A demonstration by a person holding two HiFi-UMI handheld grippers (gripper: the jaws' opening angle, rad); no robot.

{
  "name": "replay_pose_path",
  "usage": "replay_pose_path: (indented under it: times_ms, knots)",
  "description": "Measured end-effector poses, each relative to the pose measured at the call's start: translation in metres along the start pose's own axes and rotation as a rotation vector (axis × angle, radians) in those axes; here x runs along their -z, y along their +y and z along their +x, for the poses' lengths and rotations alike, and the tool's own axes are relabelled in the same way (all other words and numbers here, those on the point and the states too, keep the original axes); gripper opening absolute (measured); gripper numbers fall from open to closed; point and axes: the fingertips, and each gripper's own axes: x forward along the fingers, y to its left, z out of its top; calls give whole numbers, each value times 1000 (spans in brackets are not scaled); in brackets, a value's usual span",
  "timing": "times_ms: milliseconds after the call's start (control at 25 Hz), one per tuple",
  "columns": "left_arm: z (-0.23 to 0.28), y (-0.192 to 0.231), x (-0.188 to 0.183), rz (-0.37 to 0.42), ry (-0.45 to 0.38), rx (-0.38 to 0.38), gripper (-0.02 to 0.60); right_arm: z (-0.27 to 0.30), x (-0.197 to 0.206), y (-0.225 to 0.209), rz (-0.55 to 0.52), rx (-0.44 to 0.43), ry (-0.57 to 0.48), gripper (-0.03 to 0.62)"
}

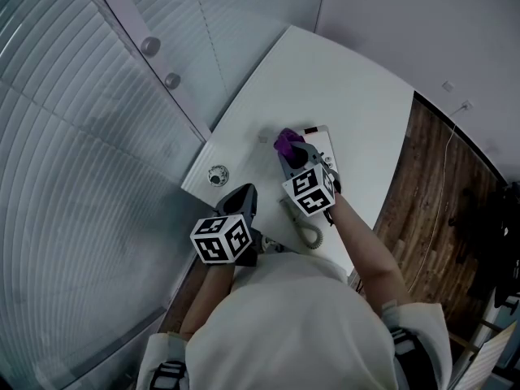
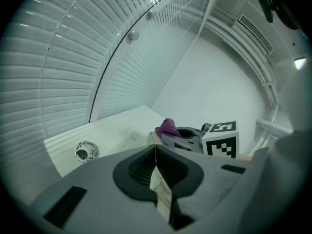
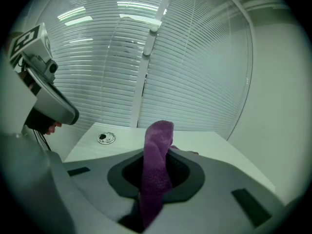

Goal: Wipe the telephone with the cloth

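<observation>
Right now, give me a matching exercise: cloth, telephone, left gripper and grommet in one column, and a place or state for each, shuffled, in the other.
1 cloth
2 telephone
3 left gripper
4 grommet

A shut
B round, sunk into the table
C purple, clamped in the right gripper
D white, lying on the table

Pairs: 1-C, 2-D, 3-A, 4-B
</observation>
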Motion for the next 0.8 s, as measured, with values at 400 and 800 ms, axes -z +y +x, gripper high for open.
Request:
replay_pose_path:
  times_ms: [400,800]
  knots:
    - [-7,-1,2,-7,-11,-4,21,-11,5,18,-35,-27,1,60]
    - [-12,-7,7,-20,-19,-8,21,-23,14,36,-50,-67,-2,60]
